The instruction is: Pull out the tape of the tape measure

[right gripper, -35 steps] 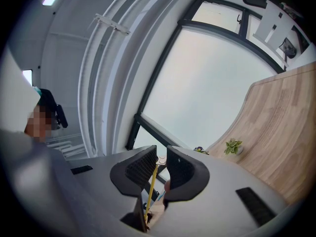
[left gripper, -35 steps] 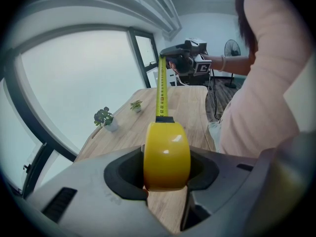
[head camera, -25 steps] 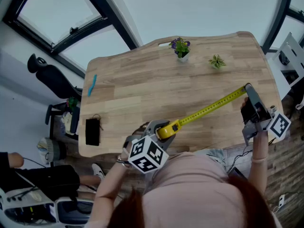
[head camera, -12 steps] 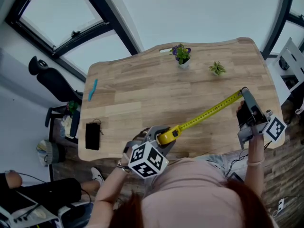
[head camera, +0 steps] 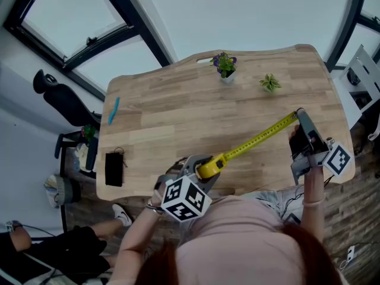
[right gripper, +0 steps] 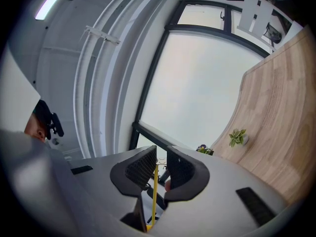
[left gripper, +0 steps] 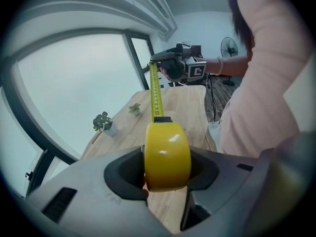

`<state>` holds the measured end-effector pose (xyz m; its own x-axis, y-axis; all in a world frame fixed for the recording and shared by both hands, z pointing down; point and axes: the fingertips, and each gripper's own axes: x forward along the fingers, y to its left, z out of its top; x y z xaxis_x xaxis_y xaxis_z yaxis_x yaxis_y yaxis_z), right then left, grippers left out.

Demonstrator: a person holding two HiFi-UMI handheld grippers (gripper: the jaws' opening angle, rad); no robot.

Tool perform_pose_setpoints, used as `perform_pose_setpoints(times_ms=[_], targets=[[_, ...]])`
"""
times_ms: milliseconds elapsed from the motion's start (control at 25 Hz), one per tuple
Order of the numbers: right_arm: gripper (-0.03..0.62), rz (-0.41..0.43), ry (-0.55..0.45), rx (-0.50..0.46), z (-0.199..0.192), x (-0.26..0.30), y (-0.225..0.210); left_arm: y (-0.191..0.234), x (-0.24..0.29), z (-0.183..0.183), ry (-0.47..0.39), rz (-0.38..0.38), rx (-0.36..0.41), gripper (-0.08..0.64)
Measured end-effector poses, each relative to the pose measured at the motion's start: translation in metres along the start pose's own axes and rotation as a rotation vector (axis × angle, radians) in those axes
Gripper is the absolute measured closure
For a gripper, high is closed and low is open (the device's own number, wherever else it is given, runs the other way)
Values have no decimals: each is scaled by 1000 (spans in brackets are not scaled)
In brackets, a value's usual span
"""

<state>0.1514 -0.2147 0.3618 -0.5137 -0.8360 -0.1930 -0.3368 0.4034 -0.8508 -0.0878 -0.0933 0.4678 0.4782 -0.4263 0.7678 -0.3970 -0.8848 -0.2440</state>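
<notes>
The yellow tape measure case sits at the near edge of the wooden table, with my left gripper shut on it. In the left gripper view the case fills the gap between both jaws. The yellow tape runs taut to the right and away, up to my right gripper, which is shut on its end. In the right gripper view the tape shows edge-on as a thin line between the ribbed pads. From the left gripper view, the tape climbs to the right gripper.
Two small potted plants stand at the table's far edge. A blue pen and a black flat object lie at the left end. A black chair is beyond the left side, and white furniture on the right.
My right gripper has shifted slightly left along the table and rolled a little, still holding the tape end. The left gripper and the case have stayed put.
</notes>
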Motion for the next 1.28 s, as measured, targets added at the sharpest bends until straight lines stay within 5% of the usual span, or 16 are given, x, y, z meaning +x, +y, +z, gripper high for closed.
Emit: perform_pose_setpoints(times_ms=[1280], targets=[[535, -12, 77, 53, -53, 13, 0, 2, 9, 16, -40, 2, -36, 391]])
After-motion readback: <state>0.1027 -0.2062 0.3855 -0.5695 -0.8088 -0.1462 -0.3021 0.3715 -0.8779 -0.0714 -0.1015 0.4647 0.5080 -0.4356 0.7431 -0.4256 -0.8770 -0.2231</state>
